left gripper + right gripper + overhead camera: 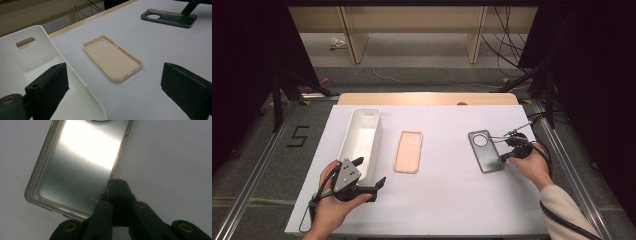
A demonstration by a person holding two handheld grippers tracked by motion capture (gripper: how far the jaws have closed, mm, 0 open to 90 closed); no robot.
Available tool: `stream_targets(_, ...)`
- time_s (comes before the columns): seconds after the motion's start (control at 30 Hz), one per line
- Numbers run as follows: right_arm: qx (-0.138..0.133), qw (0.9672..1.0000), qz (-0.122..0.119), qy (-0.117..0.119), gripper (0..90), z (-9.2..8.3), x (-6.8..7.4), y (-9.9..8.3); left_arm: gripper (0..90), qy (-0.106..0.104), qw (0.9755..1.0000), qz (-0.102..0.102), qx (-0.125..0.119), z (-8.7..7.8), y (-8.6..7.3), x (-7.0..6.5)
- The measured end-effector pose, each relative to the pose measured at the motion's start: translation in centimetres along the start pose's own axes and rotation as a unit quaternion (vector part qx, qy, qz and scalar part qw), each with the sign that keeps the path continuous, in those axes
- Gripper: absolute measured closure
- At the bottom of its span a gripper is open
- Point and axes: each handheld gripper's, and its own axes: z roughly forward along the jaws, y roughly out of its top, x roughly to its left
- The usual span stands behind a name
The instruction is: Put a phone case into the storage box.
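Dark translucent phone case (486, 150) lies flat on white table (437, 200), right side, round camera cutout at far end. Right tool (503, 158) at case's near right edge, jaws pressed together on that rim. Left tool (371, 174) wide apart, holding nothing, beside near end of white bin (362, 135). Beige phone case (408, 151) mid-table, hollow side up. Floor marking "5" (299, 135) left of table. No brand legible on cases.

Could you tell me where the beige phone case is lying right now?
In the high view, the beige phone case lies open side up mid-table, between the white bin on its left and the dark phone case on its right.
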Motion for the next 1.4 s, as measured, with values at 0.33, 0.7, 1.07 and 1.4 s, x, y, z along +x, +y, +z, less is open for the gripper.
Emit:
stream_targets(0.33,0.011,0.9997,-0.019,0.006,90.0,0.1,1.2,0.2,7.0,0.002,1.0000,0.000,-0.001,0.0,0.0,0.0)
stream_targets(0.7,0.012,0.9996,-0.023,0.006,90.0,0.1,1.3,0.2,7.0,0.002,1.0000,0.001,-0.002,0.0,0.0,0.0)
stream_targets(1.07,0.004,0.9845,-0.166,-0.056,58.6,-1.7,2.0,0.5,7.1,0.001,1.0000,0.000,-0.002,0.0,0.0,0.0)
stream_targets(1.4,0.015,0.9633,-0.261,-0.062,33.7,-2.7,3.2,0.9,7.0,0.001,1.0000,0.000,-0.002,0.0,0.0,0.0)
